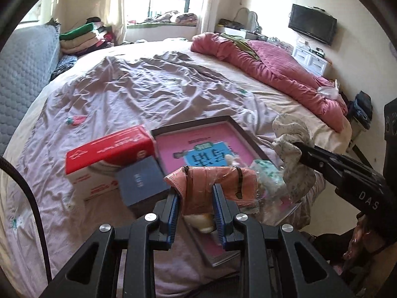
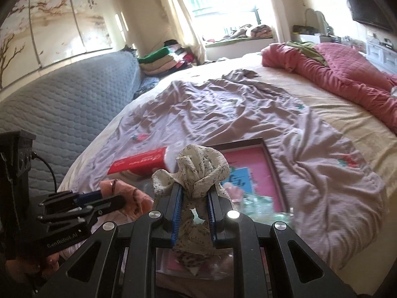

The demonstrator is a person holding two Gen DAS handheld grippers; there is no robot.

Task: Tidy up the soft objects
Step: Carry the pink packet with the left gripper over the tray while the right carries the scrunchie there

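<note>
Holding a salmon-pink cloth (image 1: 211, 181) in my left gripper (image 1: 196, 213) and a speckled cream cloth (image 2: 198, 171) in my right gripper (image 2: 193, 213), both lifted above the framed pink picture (image 1: 198, 149), I judge sorting barely begun, with neither piece placed yet.

- Daylight pours through the window (image 2: 223, 7) ahead of me; its glass is blown out to near white.
- The bed sheet (image 1: 139, 94) is evenly lit, with soft shadows in its creases.
- The red box (image 2: 139, 162) and the pink book (image 2: 250, 173) smear with motion blur.
- Both views bend hard at the edges, with black corners.
</note>
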